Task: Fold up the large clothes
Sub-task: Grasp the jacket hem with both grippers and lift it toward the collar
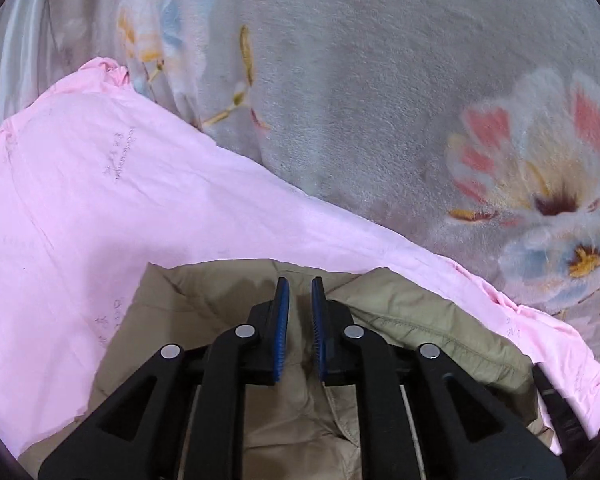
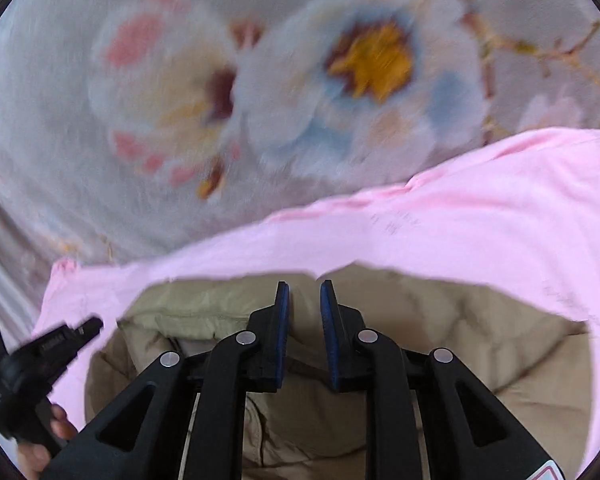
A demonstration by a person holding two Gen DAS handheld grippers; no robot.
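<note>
A khaki padded jacket [image 1: 204, 300] lies on a pink cloth [image 1: 100, 184] with faint print, spread over a bed. My left gripper [image 1: 300, 280] hovers above the jacket's upper edge. Its blue pads [image 1: 283, 312] stand a narrow gap apart with nothing between them. In the right wrist view the same jacket [image 2: 440, 312] and pink cloth [image 2: 460, 220] fill the lower half. My right gripper [image 2: 305, 284] hangs over the jacket's edge, slightly open and empty. The left gripper [image 2: 52, 344] shows at the lower left of that view, with a hand [image 2: 60, 420] on it.
A grey plush blanket with large flowers [image 1: 380, 80] covers the bed beyond the pink cloth, and it shows blurred in the right wrist view [image 2: 60, 120]. A black part [image 1: 556, 408], probably the other gripper, shows at the right edge of the left wrist view.
</note>
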